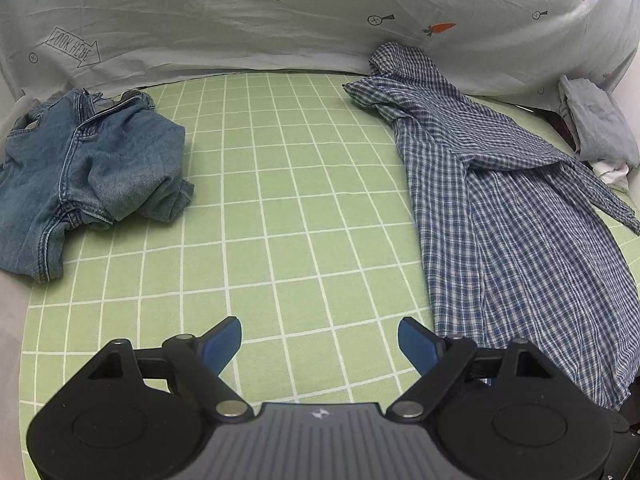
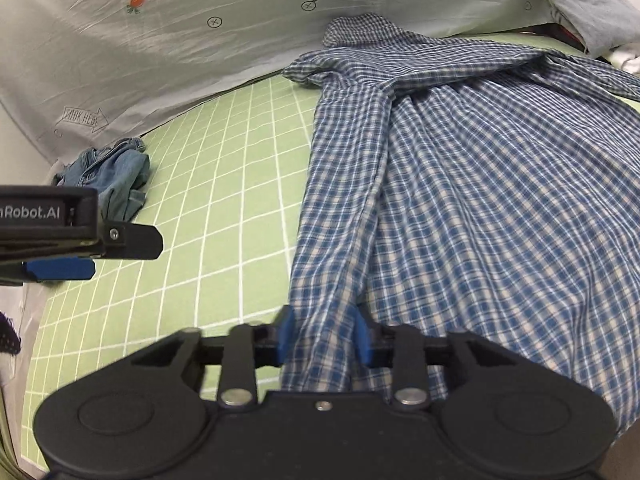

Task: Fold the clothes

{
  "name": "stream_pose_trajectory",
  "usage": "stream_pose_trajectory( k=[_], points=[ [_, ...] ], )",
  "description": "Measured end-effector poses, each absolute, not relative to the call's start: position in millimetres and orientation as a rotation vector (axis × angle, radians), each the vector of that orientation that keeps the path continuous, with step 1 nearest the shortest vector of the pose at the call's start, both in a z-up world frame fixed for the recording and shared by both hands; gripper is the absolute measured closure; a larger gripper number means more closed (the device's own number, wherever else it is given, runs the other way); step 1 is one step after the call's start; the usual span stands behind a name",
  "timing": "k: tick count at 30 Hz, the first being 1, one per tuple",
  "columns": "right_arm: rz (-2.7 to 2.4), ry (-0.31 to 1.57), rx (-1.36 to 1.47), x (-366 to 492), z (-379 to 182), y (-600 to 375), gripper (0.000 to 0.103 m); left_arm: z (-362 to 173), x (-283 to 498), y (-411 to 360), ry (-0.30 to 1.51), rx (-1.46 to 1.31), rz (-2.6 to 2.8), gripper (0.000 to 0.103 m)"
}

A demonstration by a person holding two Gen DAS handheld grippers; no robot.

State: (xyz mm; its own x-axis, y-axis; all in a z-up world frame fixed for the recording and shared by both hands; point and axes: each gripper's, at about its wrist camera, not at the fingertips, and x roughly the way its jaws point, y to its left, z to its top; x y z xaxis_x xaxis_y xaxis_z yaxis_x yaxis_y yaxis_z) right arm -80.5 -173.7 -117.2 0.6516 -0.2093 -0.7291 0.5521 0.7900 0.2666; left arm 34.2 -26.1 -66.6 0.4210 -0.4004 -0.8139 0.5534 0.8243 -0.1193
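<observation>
Right, calling it as I see it.
Right tool [image 2: 323,338]: my blue fingers are closed on a bunched strip of the plaid shirt [image 2: 500,184], gripping it at the near edge.
Left tool [image 1: 320,344]: spread wide, holding nothing, hovering over bare green checked sheet [image 1: 280,200]; I also catch it side-on at the left edge of the right wrist view.
Plaid shirt: lying stretched out on the right side of the sheet, wrinkled, far end reaching the grey printed cloth [image 1: 280,32] at the back.
Jeans [image 1: 80,168]: crumpled in a heap on the far left, well apart from the shirt.
Grey garment [image 1: 600,124]: folded pile at the far right corner, just beyond the shirt.
</observation>
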Motion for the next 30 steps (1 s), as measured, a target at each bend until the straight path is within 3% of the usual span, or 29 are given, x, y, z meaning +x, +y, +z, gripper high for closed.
stream_pose_trajectory(
  k=[2, 4, 20, 30],
  points=[
    [-0.453, 0.738, 0.502, -82, -116, -173, 0.095, -67, 35, -26, 0.966, 0.180, -0.602, 0.017],
    [-0.456, 0.727, 0.508, -85, -115, -173, 0.099, -67, 36, -25, 0.969, 0.182, -0.603, 0.017],
    [-0.457, 0.688, 0.432, -88, -73, -194, 0.100, -54, 26, -30, 0.958, 0.085, -0.597, 0.017],
    [-0.398, 0.692, 0.407, -105, -56, -257, 0.100, -40, 7, -64, 0.919, -0.024, -0.519, 0.017]
  ],
)
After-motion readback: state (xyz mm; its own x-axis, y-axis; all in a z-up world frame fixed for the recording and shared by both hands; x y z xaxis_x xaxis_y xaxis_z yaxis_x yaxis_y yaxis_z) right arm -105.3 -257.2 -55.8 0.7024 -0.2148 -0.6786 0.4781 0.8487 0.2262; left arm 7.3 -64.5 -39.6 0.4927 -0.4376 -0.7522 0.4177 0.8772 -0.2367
